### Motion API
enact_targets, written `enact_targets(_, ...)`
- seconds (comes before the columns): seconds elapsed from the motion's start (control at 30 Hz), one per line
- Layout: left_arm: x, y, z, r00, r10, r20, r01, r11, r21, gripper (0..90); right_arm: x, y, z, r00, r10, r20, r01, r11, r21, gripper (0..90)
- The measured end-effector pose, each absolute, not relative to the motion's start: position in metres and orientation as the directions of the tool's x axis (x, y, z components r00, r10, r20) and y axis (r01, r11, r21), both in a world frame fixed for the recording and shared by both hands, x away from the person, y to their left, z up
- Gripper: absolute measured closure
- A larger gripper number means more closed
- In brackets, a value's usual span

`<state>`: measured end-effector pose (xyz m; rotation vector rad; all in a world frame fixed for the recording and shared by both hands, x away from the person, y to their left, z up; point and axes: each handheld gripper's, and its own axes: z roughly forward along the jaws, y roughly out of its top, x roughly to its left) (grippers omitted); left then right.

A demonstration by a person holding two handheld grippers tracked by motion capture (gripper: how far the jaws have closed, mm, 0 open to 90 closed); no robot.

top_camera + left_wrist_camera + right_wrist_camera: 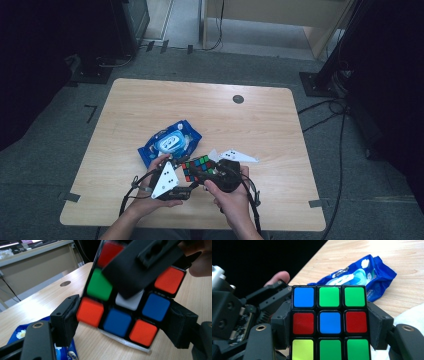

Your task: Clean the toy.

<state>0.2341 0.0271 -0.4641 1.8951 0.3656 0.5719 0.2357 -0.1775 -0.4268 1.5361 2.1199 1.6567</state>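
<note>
A Rubik's cube hangs just above the table's near edge, between both grippers. My right gripper is shut on it: in the right gripper view its pads press both sides of the cube's middle layer. My left gripper comes in from the left. In the left gripper view its jaws stand on either side of the cube's bottom layer, close to it, without a clear squeeze. One right gripper jaw lies across the cube's upper face. A hand holds each gripper.
A blue pack of wet wipes lies on the wooden table just beyond the cube. A white sheet lies under the cube. A round grommet sits near the far edge. Dark stands and cables surround the table.
</note>
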Motion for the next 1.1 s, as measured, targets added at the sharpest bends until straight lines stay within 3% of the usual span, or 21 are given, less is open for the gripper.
enact_targets(0.3,0.233,0.023,-0.467,0.838,0.499,0.221,-0.002,-0.401,0.916,27.2,0.235,-0.174,-0.428,-0.502,0.721,0.478,0.654,-0.045,0.755,34.1)
enact_targets(0.37,0.232,0.021,-0.468,0.829,0.506,0.237,-0.007,-0.414,0.910,33.9,0.236,-0.174,-0.429,-0.507,0.718,0.477,0.653,-0.041,0.756,34.1)
enact_targets(0.53,0.232,0.020,-0.469,0.832,0.509,0.219,0.011,-0.410,0.912,34.1,0.238,-0.177,-0.429,-0.512,0.713,0.479,0.664,-0.026,0.747,34.0)
enact_targets(0.7,0.243,0.032,-0.468,0.811,0.559,0.171,0.067,-0.379,0.923,34.1,0.240,-0.183,-0.422,-0.543,0.697,0.468,0.649,-0.004,0.761,31.4)
enact_targets(0.9,0.261,0.057,-0.466,0.768,0.637,0.059,0.175,-0.298,0.938,34.1,0.242,-0.205,-0.408,-0.548,0.701,0.455,0.585,-0.068,0.808,31.1)
enact_targets(1.1,0.262,0.060,-0.465,0.772,0.634,0.045,0.178,-0.284,0.942,34.1,0.255,-0.209,-0.436,-0.518,0.824,0.228,0.508,0.082,0.857,36.3)
